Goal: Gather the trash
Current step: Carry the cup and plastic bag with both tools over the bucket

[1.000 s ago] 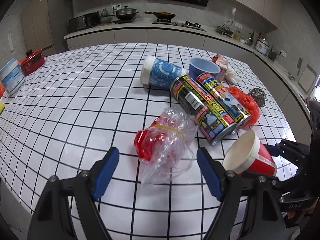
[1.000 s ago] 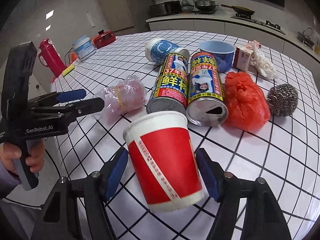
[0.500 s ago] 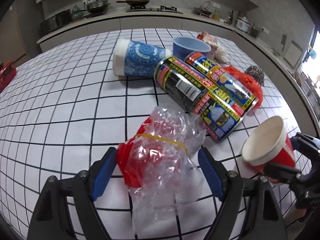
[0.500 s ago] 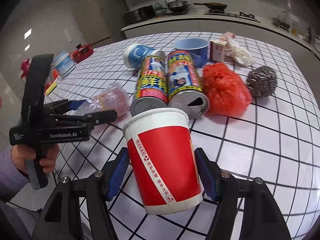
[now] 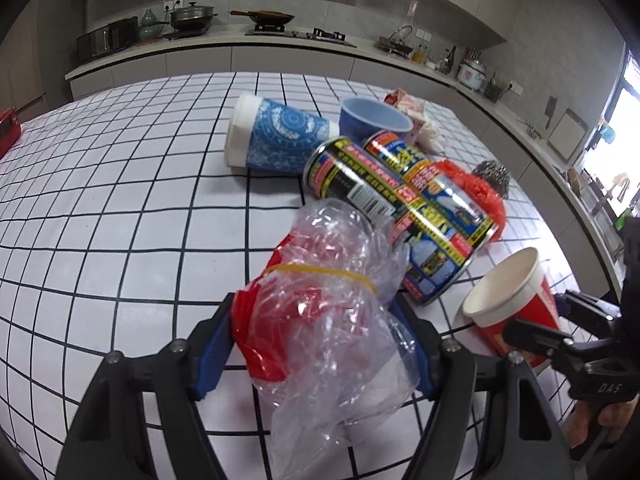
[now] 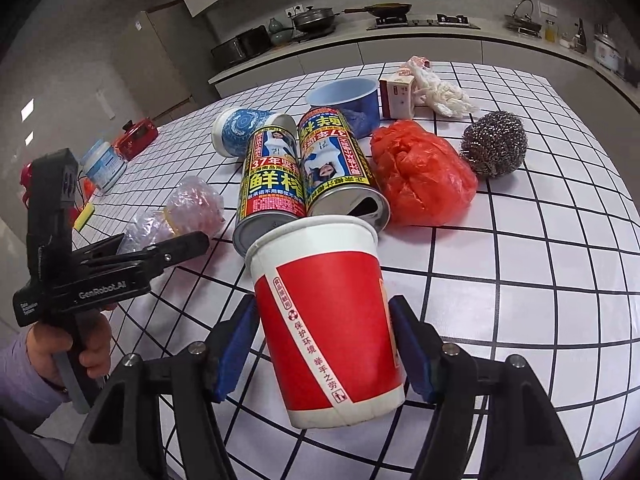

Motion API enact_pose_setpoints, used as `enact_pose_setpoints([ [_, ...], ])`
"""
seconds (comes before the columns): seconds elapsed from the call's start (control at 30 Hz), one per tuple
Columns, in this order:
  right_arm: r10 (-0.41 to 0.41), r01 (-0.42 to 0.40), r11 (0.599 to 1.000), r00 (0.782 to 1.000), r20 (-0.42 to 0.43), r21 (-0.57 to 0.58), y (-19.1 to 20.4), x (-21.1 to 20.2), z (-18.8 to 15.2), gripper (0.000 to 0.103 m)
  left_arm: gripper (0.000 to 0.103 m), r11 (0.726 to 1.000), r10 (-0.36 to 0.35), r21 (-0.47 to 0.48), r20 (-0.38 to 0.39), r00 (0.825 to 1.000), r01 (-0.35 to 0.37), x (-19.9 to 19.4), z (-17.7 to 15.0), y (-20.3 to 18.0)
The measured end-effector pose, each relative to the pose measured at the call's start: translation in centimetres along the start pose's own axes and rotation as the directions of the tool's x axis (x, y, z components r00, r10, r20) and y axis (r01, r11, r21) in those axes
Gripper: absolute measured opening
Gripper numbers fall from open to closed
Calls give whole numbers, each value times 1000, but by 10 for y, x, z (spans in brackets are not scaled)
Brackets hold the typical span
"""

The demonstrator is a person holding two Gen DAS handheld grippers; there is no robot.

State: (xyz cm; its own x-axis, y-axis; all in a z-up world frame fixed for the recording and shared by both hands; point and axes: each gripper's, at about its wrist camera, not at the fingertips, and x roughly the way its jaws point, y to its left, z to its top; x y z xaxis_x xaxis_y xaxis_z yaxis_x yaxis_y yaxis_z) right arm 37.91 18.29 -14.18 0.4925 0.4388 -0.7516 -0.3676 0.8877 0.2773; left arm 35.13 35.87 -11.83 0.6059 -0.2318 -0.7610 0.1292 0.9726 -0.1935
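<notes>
Left gripper (image 5: 316, 344): jaws have just been closing, blue pads now against both sides of the clear plastic bag (image 5: 332, 312). Bag is crumpled, has red wrapper inside and a yellow rubber band around it; it sits just in front of the two cans, touching the nearer one. Can't tell whether it's off the tabletop (image 5: 120, 208).

Right gripper (image 6: 324, 344): clamped on the red paper cup (image 6: 328, 320), pads on both side walls. Cup is tilted, open mouth pointing toward the cans, white rim just in front of the can ends. From the left wrist view the same cup (image 5: 512, 300) sits to the right of the cans.

Landmark = two cans (image 6: 308, 168), lying side by side, touching, near the middle of the gridded tabletop:
- blue patterned cup (image 5: 276, 140) on its side just behind them
- blue bowl (image 6: 348, 100) upright, just behind the cans, next to the patterned cup
- red plastic bag (image 6: 420, 176) bunched up, touching the right can
- steel scourer (image 6: 494, 144) beyond the red bag, near but apart from the cans
- small carton (image 6: 396, 98) and white crumpled wrapper (image 6: 444, 94) behind the bowl side, well back from the cans

A person's hand (image 6: 76, 356) grips the left gripper's handle, to the left of the cans.
</notes>
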Motion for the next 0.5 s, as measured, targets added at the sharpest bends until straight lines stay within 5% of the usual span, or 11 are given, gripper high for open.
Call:
enact_pose_setpoints([
  [0.27, -6, 4, 999, 998, 55, 45, -1, -20, -1, 68, 74, 998, -53, 23, 48, 997, 52, -27, 4, -12],
  [0.5, -72, 57, 986, 993, 94, 155, -26, -52, -13, 67, 74, 982, -173, 81, 39, 984, 169, -29, 13, -57],
])
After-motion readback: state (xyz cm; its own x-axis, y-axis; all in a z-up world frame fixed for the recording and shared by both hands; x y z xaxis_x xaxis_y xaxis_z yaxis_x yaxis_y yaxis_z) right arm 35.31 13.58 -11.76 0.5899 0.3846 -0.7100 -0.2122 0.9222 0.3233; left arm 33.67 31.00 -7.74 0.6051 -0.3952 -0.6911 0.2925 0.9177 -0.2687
